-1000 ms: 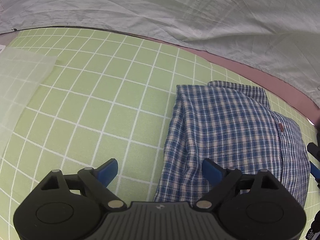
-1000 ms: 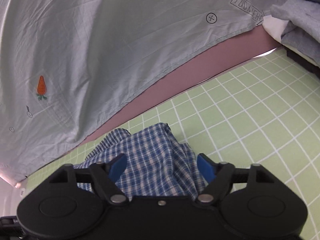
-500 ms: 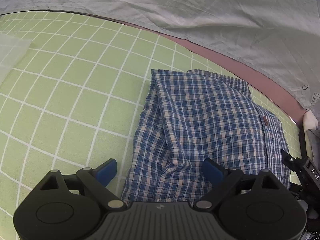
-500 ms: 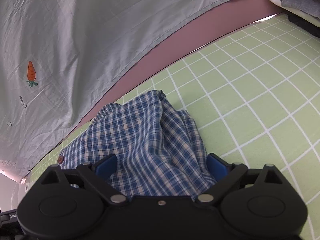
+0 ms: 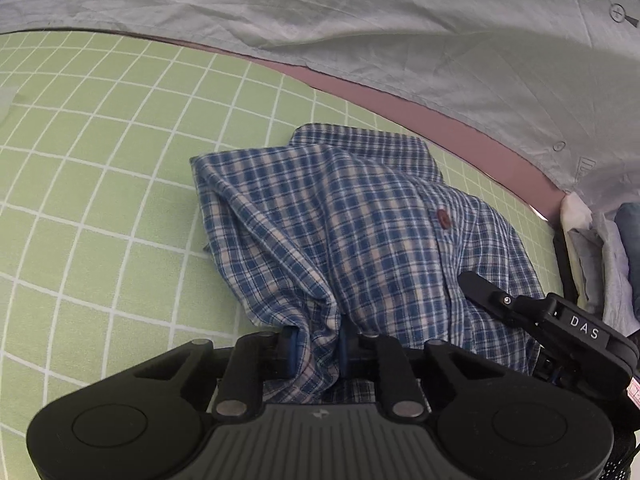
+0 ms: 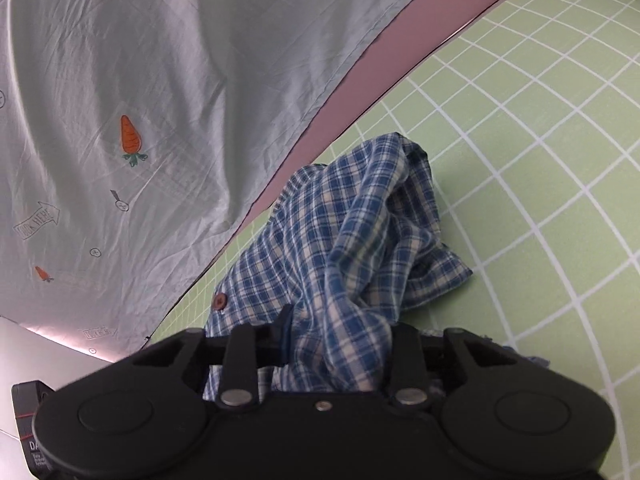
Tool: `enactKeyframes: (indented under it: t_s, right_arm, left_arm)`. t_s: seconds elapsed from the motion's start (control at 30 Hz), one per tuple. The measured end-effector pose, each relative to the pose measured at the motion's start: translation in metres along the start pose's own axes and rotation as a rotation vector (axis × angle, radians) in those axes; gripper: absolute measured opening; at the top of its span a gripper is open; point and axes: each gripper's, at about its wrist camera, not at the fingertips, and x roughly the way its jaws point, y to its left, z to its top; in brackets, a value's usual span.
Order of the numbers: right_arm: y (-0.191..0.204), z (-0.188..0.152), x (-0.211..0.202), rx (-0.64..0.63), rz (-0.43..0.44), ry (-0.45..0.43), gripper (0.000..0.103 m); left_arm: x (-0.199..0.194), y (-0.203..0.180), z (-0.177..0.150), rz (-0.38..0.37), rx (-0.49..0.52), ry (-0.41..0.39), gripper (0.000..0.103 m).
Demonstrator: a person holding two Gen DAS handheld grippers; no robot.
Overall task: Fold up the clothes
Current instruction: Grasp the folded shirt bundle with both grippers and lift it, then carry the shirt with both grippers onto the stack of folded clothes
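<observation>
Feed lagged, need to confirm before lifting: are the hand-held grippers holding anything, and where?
Both hold the plaid shirt at its near edge: left hand-held gripper and right hand-held gripper each pinch bunched fabric.

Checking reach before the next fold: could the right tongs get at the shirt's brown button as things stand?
Probably not right now. The right tongs are shut on the plaid shirt, so they would have to let go first. The brown button lies close by and uncovered.

blue plaid shirt [image 5: 360, 232], folded, bunched, near edge lifted

"DAS" – right gripper [image 5: 576, 332]; "LOOK HERE" arrow – sheet [image 6: 120, 80].
</observation>
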Motion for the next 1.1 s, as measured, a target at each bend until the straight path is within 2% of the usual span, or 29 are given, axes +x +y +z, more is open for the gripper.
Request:
enactKeyframes:
  t_s: [0.27,0.43,0.67,0.77,0.9,1.0,1.1]
  right_arm:
    - [0.002,-0.054,-0.117,0.068,0.005,-0.111,0.025]
    - [-0.002,-0.080,-0.195,0.093,-0.042,-0.232,0.025]
    - [-0.023,-0.098,-0.302,0.111,-0.140,-0.392,0.025]
    - [-0.044,-0.095,-0.344,0.116,-0.172,-0.447,0.025]
    - [-0.077,-0.073,-0.389,0.094,-0.194,-0.494,0.025]
    - [-0.112,-0.044,-0.416,0.074,-0.168,-0.514,0.025]
    - [-0.147,-0.005,-0.439,0.055,-0.127,-0.512,0.025]
  left_arm:
    - [-0.063,-0.022,-0.057,-0.103,0.032,-0.004,0.017]
    - [-0.084,-0.061,-0.097,-0.183,0.127,0.004,0.017]
    - [-0.085,-0.136,-0.141,-0.327,0.246,0.062,0.017]
    - [-0.077,-0.177,-0.160,-0.373,0.278,0.082,0.017]
    - [-0.066,-0.237,-0.183,-0.404,0.328,0.077,0.017]
    - [-0.054,-0.286,-0.198,-0.412,0.355,0.046,0.017]
    - [-0.039,-0.332,-0.205,-0.417,0.318,0.012,0.017]
